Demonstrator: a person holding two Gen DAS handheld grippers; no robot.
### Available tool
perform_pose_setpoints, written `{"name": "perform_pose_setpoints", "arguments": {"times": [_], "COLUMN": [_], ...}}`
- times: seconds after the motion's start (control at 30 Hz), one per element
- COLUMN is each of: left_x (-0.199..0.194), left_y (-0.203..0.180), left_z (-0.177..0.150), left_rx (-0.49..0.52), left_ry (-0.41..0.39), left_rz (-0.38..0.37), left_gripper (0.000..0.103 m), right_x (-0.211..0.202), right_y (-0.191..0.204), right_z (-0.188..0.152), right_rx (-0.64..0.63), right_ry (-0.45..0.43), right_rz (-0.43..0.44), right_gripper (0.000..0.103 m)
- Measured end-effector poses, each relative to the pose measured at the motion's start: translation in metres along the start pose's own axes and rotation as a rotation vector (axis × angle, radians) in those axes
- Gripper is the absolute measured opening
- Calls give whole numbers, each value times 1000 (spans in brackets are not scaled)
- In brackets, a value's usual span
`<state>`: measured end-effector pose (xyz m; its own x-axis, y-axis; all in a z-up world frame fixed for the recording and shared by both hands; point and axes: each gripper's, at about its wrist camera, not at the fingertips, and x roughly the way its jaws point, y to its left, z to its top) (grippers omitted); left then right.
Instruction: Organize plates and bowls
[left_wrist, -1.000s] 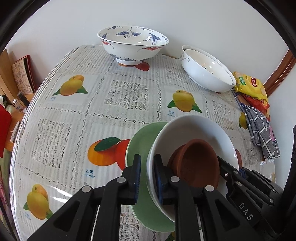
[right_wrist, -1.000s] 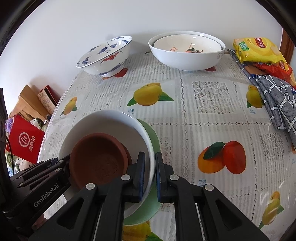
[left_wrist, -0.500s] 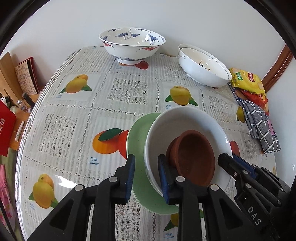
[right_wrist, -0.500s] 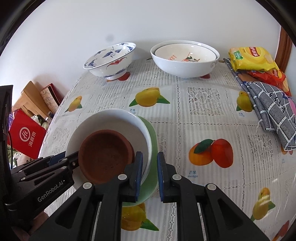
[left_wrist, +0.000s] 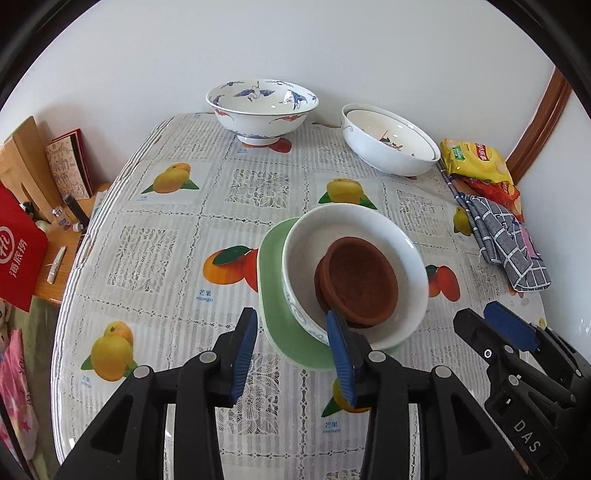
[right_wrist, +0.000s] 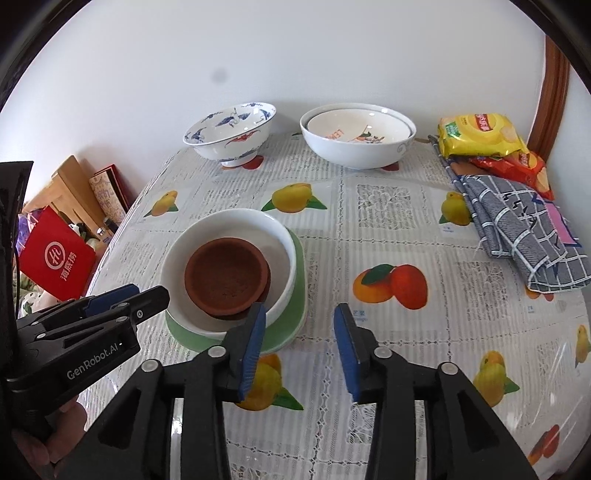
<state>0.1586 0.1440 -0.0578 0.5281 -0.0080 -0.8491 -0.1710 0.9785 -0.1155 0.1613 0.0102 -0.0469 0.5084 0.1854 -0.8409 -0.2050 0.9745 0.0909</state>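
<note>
On the fruit-print tablecloth a green plate (left_wrist: 271, 295) (right_wrist: 297, 288) carries a white bowl (left_wrist: 406, 258) (right_wrist: 221, 225), and stacked brown clay bowls (left_wrist: 360, 280) (right_wrist: 225, 277) sit inside it. My left gripper (left_wrist: 291, 325) hangs just above the stack's near left rim. Its jaws are opening, the pads are off the bowl and nothing is held. My right gripper (right_wrist: 300, 317) hovers off the stack's right side, jaws opening too, with only tablecloth between the fingers. At the back stand a blue-and-white crane bowl (left_wrist: 262, 110) (right_wrist: 229, 133) and nested white bowls (left_wrist: 388, 147) (right_wrist: 354, 147).
Snack bags (left_wrist: 476, 158) (right_wrist: 480, 136) and a folded grey checked cloth (left_wrist: 509, 243) (right_wrist: 517, 229) lie along the table's right edge. Left of the table, lower down, are a red bag (left_wrist: 18, 251) (right_wrist: 55, 258), books and wooden boards. A hand shows at the lower left of the right wrist view.
Both grippers were shut on opposite rims of the white bowl. They have let go, spread their jaws and pulled up and back. The stack stays on the table.
</note>
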Motion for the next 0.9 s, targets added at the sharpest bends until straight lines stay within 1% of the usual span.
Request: {"name": "perform_pose_setpoints", "arguments": {"times": [0.07,0.17,0.23,0.3,0.4,0.43,0.47,0.5,0.53,0.57,0.63,0.73,0.83,0.9], "left_x": [-12,-29,-41,-52,-67,-71,-76,-81,-87,-92,-101,-115,-126,-131], "left_y": [-6,-19,-29,-39,-54,-59,-63,-67,-70,-74,-80,-88,-92,-96], "left_z": [-5,-15,-22,-29,-40,-44,-49,-53,-58,-63,-72,-86,-100,-109], "left_rx": [17,38,51,68,96,106,113,117,119,122,127,137,132,144], "left_ry": [-32,-78,-102,-123,-149,-156,-162,-169,-181,-192,-208,-229,-233,-240], "left_rz": [-17,-37,-49,-58,-69,-73,-77,-81,-85,-89,-93,-87,-89,-81], "left_gripper": [46,53,58,62,69,72,73,73,75,79,81,83,84,84], "right_x": [-13,-35,-49,-63,-81,-87,-93,-99,-105,-112,-124,-143,-160,-171], "right_y": [-3,-10,-17,-27,-44,-50,-55,-60,-64,-69,-74,-79,-84,-87], "right_z": [-4,-14,-20,-26,-37,-41,-46,-51,-55,-60,-69,-82,-94,-104], "right_rx": [-12,-27,-23,3,63,83,94,104,118,132,139,145,151,156], "right_ry": [-24,-54,-74,-88,-90,-93,-97,-107,-121,-137,-152,-172,-181,-197], "right_rz": [-31,-96,-135,-150,-147,-149,-146,-141,-141,-145,-148,-165,-176,-186], "right_gripper": [47,51,51,51,51,53,61,66,73,78,84,90,91,94]}}
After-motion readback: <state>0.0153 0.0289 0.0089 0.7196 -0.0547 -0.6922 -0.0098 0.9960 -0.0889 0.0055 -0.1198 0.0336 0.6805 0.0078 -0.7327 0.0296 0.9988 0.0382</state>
